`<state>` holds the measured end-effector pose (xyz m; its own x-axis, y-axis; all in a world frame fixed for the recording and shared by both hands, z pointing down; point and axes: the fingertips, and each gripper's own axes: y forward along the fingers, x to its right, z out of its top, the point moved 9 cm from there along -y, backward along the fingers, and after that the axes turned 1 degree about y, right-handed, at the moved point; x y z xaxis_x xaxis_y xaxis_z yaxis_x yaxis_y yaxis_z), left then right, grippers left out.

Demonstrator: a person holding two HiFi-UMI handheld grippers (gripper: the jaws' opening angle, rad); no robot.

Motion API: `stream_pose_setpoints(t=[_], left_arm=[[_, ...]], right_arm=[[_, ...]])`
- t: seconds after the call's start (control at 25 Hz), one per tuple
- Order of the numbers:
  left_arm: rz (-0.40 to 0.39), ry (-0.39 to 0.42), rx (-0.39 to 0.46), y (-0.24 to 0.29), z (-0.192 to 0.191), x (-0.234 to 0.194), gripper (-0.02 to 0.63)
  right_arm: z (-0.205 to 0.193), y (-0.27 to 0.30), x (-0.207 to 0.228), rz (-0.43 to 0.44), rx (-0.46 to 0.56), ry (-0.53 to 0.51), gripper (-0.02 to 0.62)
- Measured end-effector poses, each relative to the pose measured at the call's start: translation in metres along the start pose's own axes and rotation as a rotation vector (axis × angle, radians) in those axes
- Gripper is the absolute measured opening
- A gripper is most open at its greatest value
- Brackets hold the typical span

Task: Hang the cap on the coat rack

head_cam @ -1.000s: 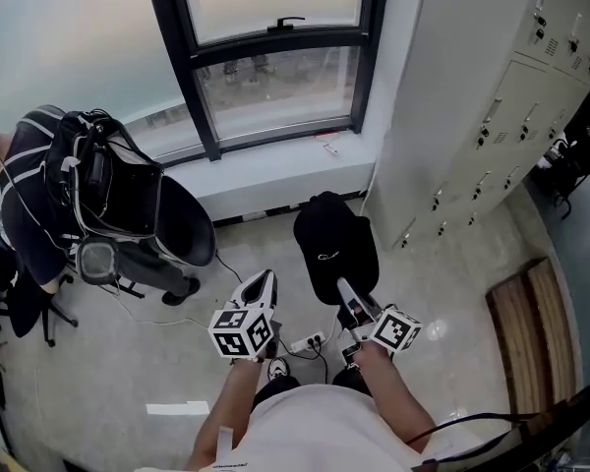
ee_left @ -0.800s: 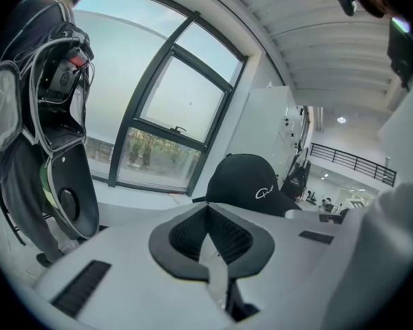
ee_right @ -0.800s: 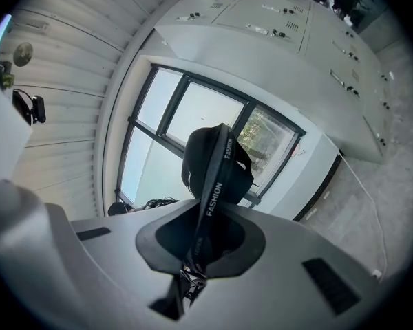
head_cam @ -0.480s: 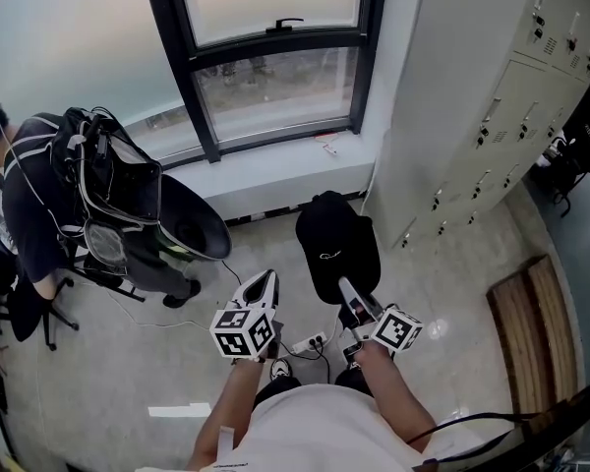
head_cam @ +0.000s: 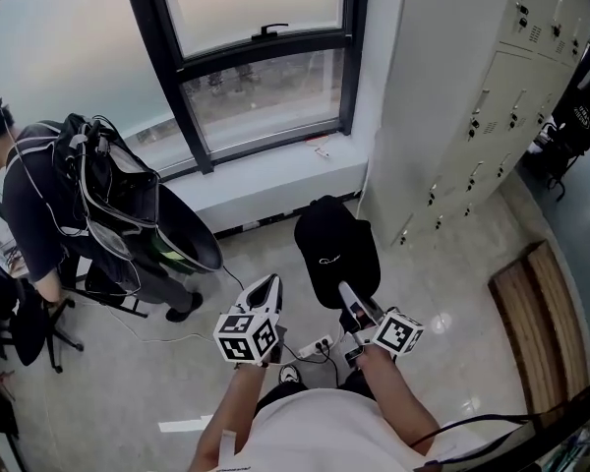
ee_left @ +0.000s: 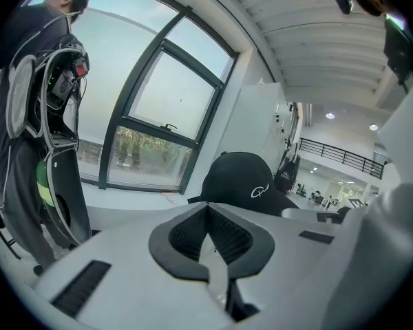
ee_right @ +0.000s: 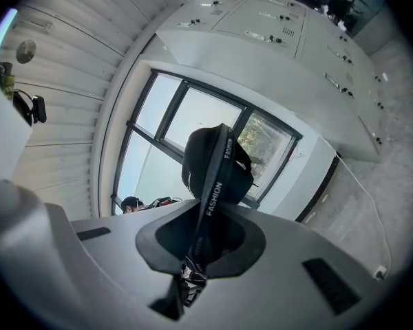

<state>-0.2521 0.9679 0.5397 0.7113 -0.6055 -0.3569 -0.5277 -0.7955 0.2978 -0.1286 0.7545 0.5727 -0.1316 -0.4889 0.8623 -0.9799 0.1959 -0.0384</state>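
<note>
A black cap (head_cam: pixel 334 249) with a small white logo hangs in front of me over the floor, held from below by my right gripper (head_cam: pixel 345 290). In the right gripper view the jaws (ee_right: pixel 195 256) are shut on the cap's strap (ee_right: pixel 215 188), printed "FASHION", and the cap's crown (ee_right: pixel 217 158) stands above them. My left gripper (head_cam: pixel 269 283) is to the cap's left, apart from it, shut with nothing in it. The left gripper view shows those closed jaws (ee_left: pixel 210 238) with the cap (ee_left: pixel 242 183) beyond, to the right. I cannot pick out a coat rack.
A person (head_cam: pixel 25 214) stands at the left beside a black pack with grey straps (head_cam: pixel 113 200). A dark-framed window (head_cam: pixel 251 77) and its sill (head_cam: pixel 265 180) lie ahead, grey lockers (head_cam: pixel 472 96) at the right. A power strip (head_cam: pixel 315 345) and cables lie near my feet, a wooden bench (head_cam: pixel 531 313) further right.
The person at the left has shifted and the black pack has moved with them. Both grippers and the cap sit almost where they were; the view has tilted slightly.
</note>
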Motion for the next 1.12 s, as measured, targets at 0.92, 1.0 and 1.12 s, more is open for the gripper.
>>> stream_pose_setpoints(t=[0.92, 1.0, 1.12], left_arm=[[-0.485, 0.157, -0.171, 0.101, -0.014, 0.126, 0.003], [-0.529, 0.166, -0.185, 0.112, -0.019, 0.147, 0.003], [-0.595, 0.183, -0.209, 0.127, -0.025, 0.183, 0.003]], right_arm=[[0.034, -0.143, 0.013, -0.262, 0.484, 0.001, 0.018], [0.043, -0.163, 0.015, -0.291, 0.528, -0.008, 0.018], [0.059, -0.192, 0.018, -0.33, 0.592, -0.032, 0.018]])
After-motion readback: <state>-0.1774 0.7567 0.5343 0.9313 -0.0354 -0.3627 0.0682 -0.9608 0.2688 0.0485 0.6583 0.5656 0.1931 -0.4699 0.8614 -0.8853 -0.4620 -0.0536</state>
